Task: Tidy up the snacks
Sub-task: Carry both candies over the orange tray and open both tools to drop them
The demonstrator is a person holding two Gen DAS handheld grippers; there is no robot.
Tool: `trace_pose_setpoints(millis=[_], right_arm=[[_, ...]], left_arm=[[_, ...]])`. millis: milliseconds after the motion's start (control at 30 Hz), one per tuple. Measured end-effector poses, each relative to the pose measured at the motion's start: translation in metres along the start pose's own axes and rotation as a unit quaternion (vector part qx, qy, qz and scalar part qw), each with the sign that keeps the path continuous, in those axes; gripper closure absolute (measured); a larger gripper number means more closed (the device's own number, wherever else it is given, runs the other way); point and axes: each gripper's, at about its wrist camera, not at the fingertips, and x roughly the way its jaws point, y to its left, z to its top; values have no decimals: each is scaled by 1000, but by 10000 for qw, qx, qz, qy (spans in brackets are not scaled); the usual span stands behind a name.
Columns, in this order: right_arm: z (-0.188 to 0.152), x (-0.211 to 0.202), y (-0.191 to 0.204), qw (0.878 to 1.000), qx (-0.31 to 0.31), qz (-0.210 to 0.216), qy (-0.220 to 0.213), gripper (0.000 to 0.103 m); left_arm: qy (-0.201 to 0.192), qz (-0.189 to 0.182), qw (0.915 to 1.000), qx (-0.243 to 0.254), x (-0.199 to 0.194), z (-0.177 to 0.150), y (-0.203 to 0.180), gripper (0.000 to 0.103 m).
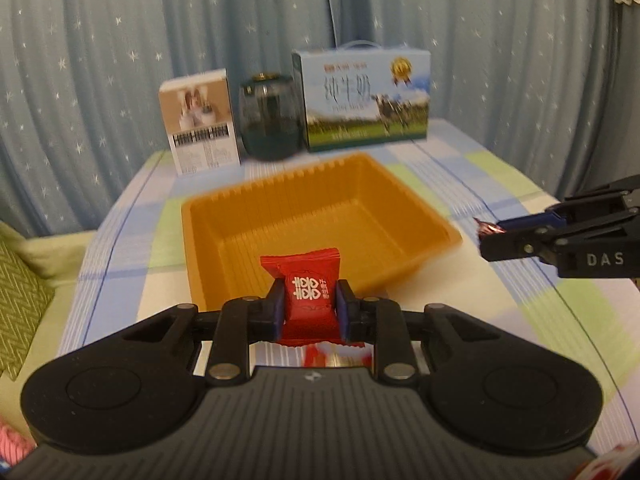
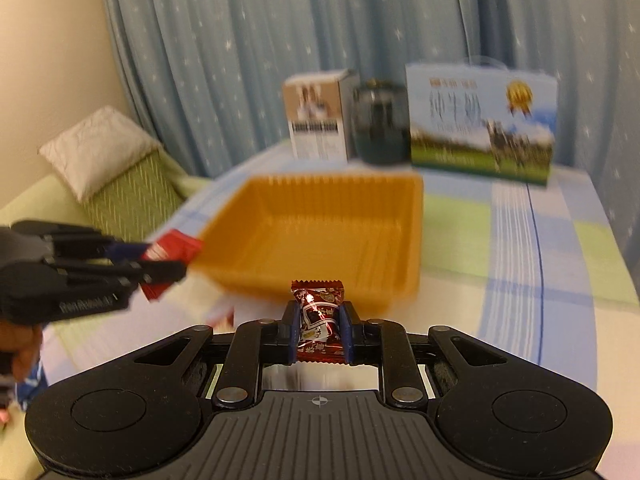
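A red wrapped candy (image 1: 310,300) is being pinched across its middle by the left gripper (image 1: 309,307), just before the near rim of the empty orange tray (image 1: 224,232). A dark red foil candy (image 2: 320,322) is being clamped likewise by the right gripper (image 2: 320,330). Both are being judged light, their wrappers crinkly and slippery, so mid-body holds suit. The tabletop (image 1: 500,296) is being covered by a checked cloth; starred blue curtains (image 1: 120,60) are hanging behind.
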Motion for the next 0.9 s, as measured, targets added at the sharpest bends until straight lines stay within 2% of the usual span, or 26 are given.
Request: trace_pose_setpoints(millis=[133, 300, 533, 900], right_arm=[[29, 26, -4, 10000, 28, -16, -71, 82], [43, 62, -17, 9995, 282, -131, 42, 82], [41, 100, -28, 9980, 450, -249, 359, 82], [40, 114, -27, 9974, 501, -264, 455, 82]], left_arm=[[-46, 27, 9999, -105, 20, 19, 9, 80], [31, 64, 9997, -231, 45, 30, 19, 80], [266, 140, 9986, -436, 77, 30, 30, 80], [416, 130, 9968, -678, 100, 26, 30, 79]])
